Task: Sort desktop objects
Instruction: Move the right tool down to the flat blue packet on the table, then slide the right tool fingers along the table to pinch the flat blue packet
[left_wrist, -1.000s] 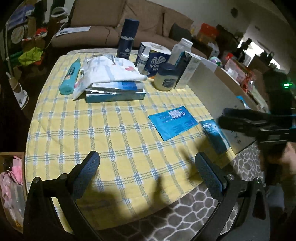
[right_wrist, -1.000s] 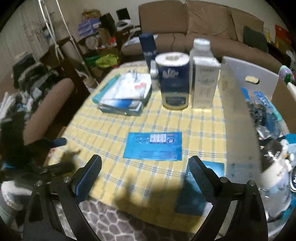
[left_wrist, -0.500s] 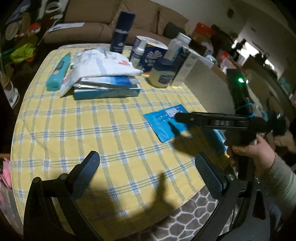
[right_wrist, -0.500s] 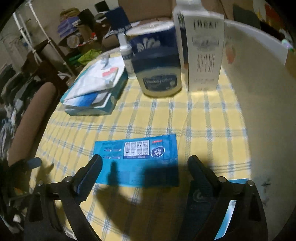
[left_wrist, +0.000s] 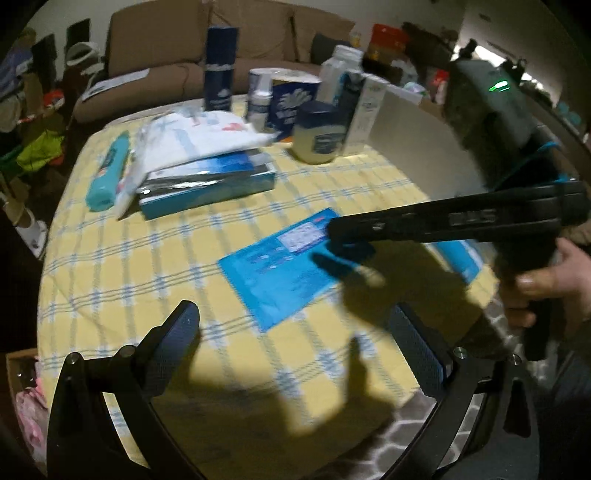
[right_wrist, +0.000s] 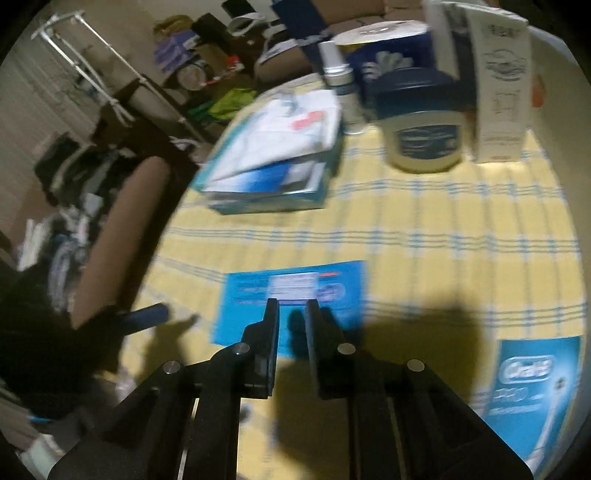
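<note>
Right wrist view: right gripper (right_wrist: 291, 310) drawn almost shut, nothing visibly pinched between the fingers, tips hanging over the near edge of the flat blue sachet (right_wrist: 291, 299). Lies flat on the yellow checked tablecloth (right_wrist: 443, 229), mid-table toward the near edge, long axis running crosswise to the fingers — so directly ahead of and below the tips. Whether the tips touch it cannot be told through the blur. Oral-B box (right_wrist: 532, 384) off to the right at the near right corner, beside the white bin wall (right_wrist: 554, 110).

Left wrist view: left gripper (left_wrist: 295, 347) spread wide and empty, hovering over the near edge, the sachet (left_wrist: 280, 269) well ahead of it. Right gripper (left_wrist: 334, 232) reaching in from the right side, tip over the sachet's far end — clearly the nearer tool. Likely next: work a thin edge up off the cloth; a flat packet offers little to pinch.
</note>
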